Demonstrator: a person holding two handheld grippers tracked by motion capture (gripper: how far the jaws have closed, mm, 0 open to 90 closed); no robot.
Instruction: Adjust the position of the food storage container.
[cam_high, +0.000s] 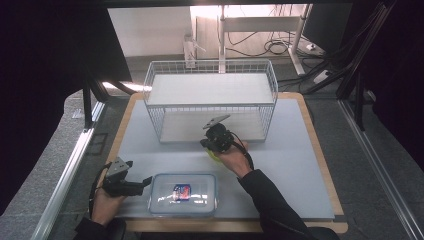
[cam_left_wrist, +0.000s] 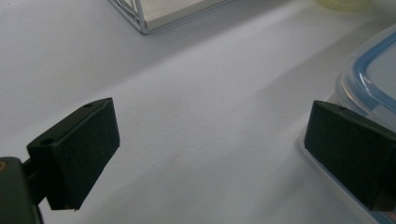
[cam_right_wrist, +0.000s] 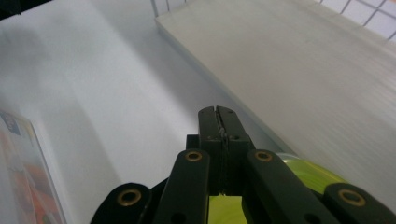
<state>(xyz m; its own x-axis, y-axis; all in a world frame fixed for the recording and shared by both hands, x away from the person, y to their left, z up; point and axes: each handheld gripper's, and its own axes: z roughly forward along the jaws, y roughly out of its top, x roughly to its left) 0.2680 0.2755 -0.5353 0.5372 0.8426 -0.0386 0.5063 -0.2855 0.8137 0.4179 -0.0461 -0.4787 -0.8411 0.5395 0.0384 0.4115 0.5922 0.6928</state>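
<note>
Yellow-green lid (cam_high: 214, 155) is sitting under the right tool (cam_high: 216, 134), mid-tabletop (cam_high: 295, 150), just in front of the wire basket (cam_high: 210, 102); whether it's pinched, can't tell. Right forearm is reaching forward diagonally, tool pointing at the basket, jaws pressed together. Left hand (cam_high: 105, 200) is resting at the near left edge, left tool (cam_high: 141, 183) gaping, one pad beside the clear lidded container (cam_high: 183, 194), gripping nothing.

This looks like a lab or office test station: a grey surface (cam_high: 300, 165) boxed in by black framing (cam_high: 367, 55), with desk legs (cam_high: 298, 35), tangled cables (cam_high: 272, 47) and a power strip (cam_high: 320, 76) at twelve to one o'clock.
</note>
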